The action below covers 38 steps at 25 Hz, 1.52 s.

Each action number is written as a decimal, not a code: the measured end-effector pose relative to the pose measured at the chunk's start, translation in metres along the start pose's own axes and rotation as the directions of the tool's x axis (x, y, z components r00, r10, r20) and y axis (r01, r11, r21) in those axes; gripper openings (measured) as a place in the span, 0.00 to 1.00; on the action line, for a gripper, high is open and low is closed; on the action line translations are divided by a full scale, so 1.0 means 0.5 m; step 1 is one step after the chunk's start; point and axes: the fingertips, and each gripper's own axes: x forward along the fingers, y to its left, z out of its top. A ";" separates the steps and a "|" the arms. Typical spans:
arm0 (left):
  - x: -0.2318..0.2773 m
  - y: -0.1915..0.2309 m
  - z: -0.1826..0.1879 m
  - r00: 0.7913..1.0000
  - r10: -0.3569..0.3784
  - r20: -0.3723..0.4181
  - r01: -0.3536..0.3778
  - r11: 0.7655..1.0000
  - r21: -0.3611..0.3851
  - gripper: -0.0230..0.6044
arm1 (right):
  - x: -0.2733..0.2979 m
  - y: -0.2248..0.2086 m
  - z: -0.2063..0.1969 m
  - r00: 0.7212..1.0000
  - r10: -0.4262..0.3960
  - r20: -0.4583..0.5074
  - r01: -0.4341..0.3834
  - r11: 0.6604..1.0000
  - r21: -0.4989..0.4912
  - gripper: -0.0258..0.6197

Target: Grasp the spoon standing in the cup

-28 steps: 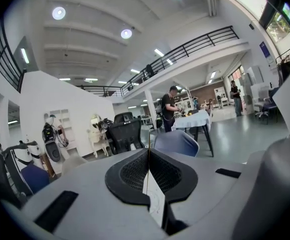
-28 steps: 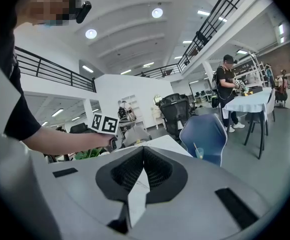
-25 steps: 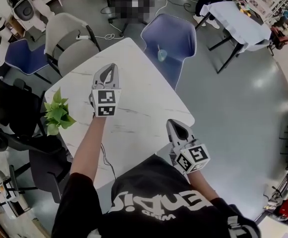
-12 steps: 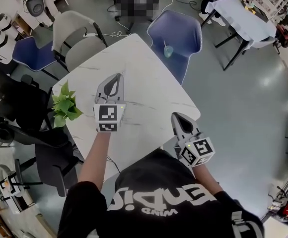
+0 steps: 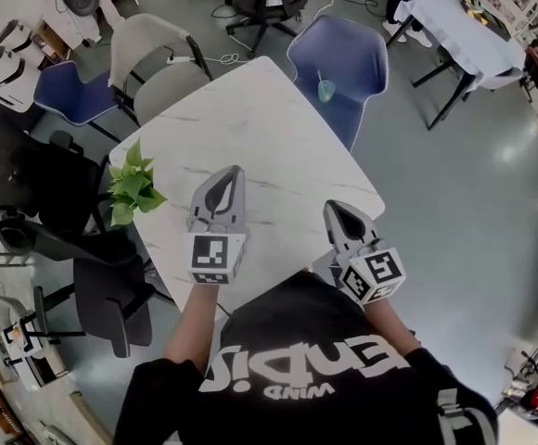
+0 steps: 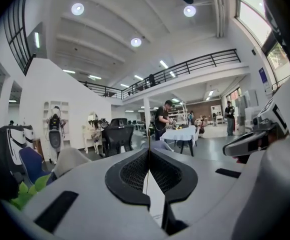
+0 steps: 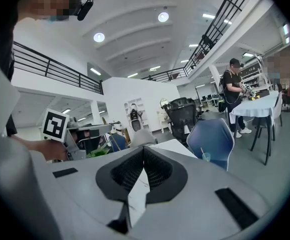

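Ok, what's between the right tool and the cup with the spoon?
In the head view, only bare marble tabletop lies beyond the right tool, then the blue chair seat holding the cup.

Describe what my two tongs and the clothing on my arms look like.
The left tongs and right tongs are light grey, leaf-shaped shells tapering to a point. They are lined with black mesh-textured pads. Each carries a white cube printed with black square markers. The person wears a black short-sleeved T-shirt with white lettering.
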 end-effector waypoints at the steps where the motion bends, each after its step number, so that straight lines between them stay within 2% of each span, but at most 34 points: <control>1: -0.011 -0.006 -0.006 1.000 -0.001 -0.005 0.001 1.000 -0.009 0.06 | 0.001 0.001 0.001 1.000 0.001 -0.001 -0.001 1.000 -0.001 0.06; 4: -0.037 -0.023 -0.028 1.000 -0.004 -0.030 0.003 1.000 -0.018 0.06 | 0.005 0.007 0.001 1.000 0.007 -0.003 -0.007 1.000 -0.006 0.06; 10: -0.087 -0.035 -0.075 0.997 0.010 -0.083 -0.017 0.996 -0.087 0.06 | 0.014 0.024 -0.003 1.000 0.026 -0.010 -0.027 1.000 -0.013 0.06; 22: -0.133 -0.009 -0.086 0.996 0.034 -0.086 -0.049 0.984 -0.172 0.06 | 0.042 0.038 -0.004 0.999 0.043 -0.017 -0.043 0.999 -0.024 0.06; 38: -0.134 -0.012 -0.085 0.996 0.028 -0.083 -0.043 0.982 -0.184 0.06 | 0.048 0.050 -0.008 0.997 0.069 -0.031 -0.070 0.997 -0.041 0.06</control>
